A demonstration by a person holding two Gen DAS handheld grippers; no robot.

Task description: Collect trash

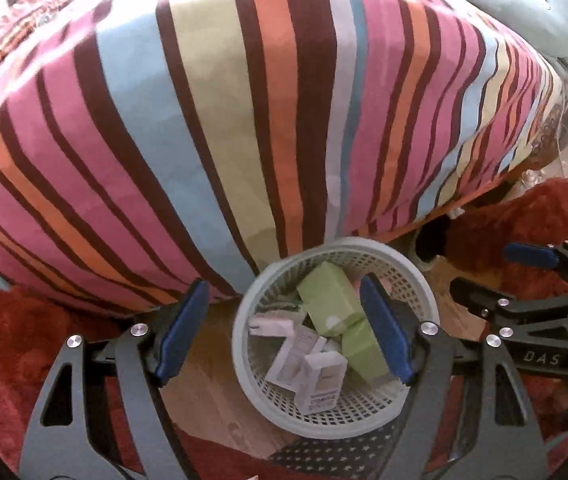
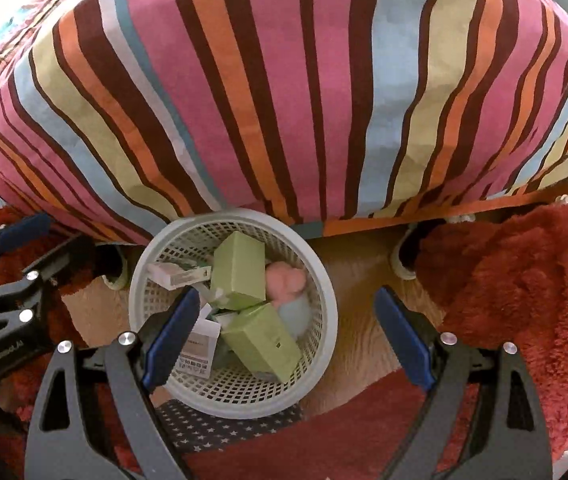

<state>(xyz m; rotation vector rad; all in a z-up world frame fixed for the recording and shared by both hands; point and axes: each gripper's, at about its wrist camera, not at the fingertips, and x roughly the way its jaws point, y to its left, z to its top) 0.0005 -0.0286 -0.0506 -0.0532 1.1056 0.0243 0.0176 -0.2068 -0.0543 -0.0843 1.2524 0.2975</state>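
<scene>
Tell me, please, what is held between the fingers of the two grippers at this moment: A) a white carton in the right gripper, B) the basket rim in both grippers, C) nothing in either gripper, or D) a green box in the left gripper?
C: the left gripper and right gripper both stand open and empty above the white mesh basket, where the green boxes and white cartons already lie.

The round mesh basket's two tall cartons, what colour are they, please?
Light green cartons, clearest in the right wrist view.
</scene>
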